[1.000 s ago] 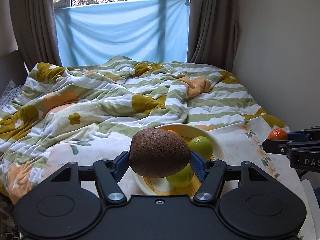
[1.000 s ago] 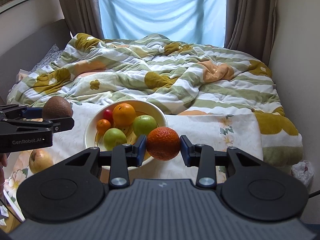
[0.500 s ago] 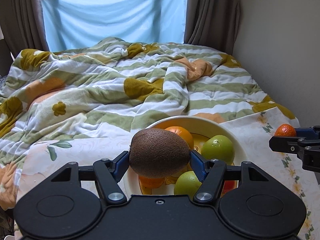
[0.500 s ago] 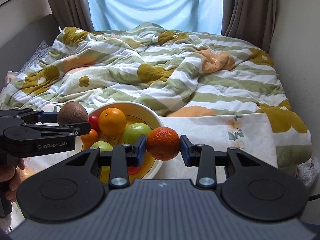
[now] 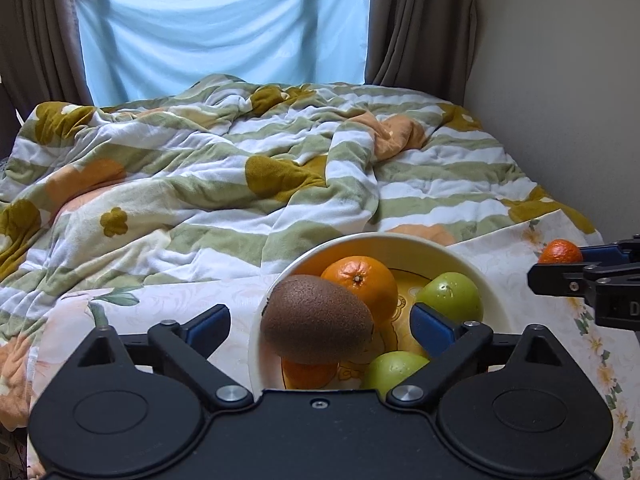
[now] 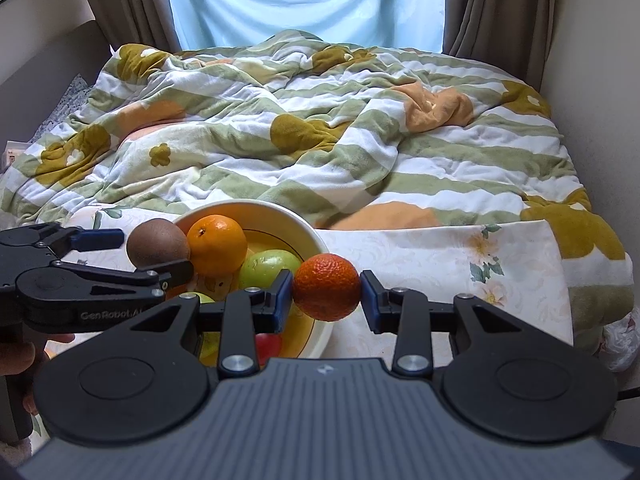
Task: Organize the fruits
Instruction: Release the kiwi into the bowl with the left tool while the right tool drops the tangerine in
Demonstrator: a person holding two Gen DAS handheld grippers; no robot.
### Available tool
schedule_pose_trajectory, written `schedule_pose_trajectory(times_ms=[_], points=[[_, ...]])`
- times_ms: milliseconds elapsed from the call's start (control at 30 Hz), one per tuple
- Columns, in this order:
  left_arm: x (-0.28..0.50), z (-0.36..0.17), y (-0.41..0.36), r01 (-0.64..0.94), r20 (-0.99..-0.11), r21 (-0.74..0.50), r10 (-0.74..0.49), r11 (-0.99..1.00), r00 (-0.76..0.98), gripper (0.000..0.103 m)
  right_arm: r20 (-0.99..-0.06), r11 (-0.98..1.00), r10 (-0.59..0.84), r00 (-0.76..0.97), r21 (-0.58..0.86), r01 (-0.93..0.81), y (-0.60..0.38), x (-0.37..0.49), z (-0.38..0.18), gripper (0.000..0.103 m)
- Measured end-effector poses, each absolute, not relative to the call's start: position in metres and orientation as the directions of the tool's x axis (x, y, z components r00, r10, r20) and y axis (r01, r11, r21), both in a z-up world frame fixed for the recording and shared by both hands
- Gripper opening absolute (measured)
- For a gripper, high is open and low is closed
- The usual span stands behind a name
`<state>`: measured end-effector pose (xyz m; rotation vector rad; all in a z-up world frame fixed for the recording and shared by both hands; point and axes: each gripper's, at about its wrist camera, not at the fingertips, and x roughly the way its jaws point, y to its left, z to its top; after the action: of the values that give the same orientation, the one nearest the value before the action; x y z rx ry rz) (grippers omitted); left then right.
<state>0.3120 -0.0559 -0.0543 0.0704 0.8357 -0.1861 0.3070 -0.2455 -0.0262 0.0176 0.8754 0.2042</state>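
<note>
The left gripper (image 5: 320,322) has just been opening: its blue pads (image 5: 210,322) now stand wide, clear of the kiwi (image 5: 318,320) on both sides, so the kiwi is let go and sits or drops over the near-left rim of the bowl (image 5: 436,246), against the big orange (image 5: 362,280). From here I cannot tell whether it has settled or is mid-fall. The right gripper (image 6: 326,294) is clenched on a tangerine (image 6: 326,292), pads pressing both its sides, and holds it over the bowl's right edge. To my eye the step in hand is dropping these two fruits into the bowl, and doing it well means waiting: the kiwi is egg-shaped and perched high near the rim, so it could roll out onto the sheet (image 5: 168,300) if nudged. I'd lift the left gripper straight back without brushing it, then bring the tangerine further in over the bowl's middle, lower it into a gap between fruits, and only then part the pads, since a round fruit dropped on a heap tends to bounce. The bowl, cream outside and yellow inside, sits on the bed's near end and already holds the orange, two green apples (image 5: 450,296), a smaller orange fruit (image 5: 310,374) low at the front, and something red (image 6: 268,346) half hidden under the right gripper. It looks fairly full, so room is tight.
</note>
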Motion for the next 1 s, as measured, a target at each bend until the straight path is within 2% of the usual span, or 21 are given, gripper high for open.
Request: schedule_pose_trajectory(times_ms=[467, 800, 1000], points=[[0.268, -0.027, -0.032, 0.115, -0.729, -0.018, -0.092, 0.993, 0.678, 0.099, -0.747, 0.952, 0.267, 0.609, 0.104, -0.289, -0.215, 0.324, -0.021, 0.051], [0.247, -0.02, -0.017, 0.055, -0.728, -0.004, -0.041, 0.998, 0.685, 0.099, -0.755, 0.913, 0.342, 0.559, 0.127, -0.388, -0.182, 0.33, -0.038, 0.052], [0.241, -0.022, -0.013, 0.033, -0.724, 0.0, -0.023, 0.999, 0.69, 0.099, -0.756, 0.898, 0.345, 0.557, 0.093, -0.43, -0.174, 0.327, -0.047, 0.052]])
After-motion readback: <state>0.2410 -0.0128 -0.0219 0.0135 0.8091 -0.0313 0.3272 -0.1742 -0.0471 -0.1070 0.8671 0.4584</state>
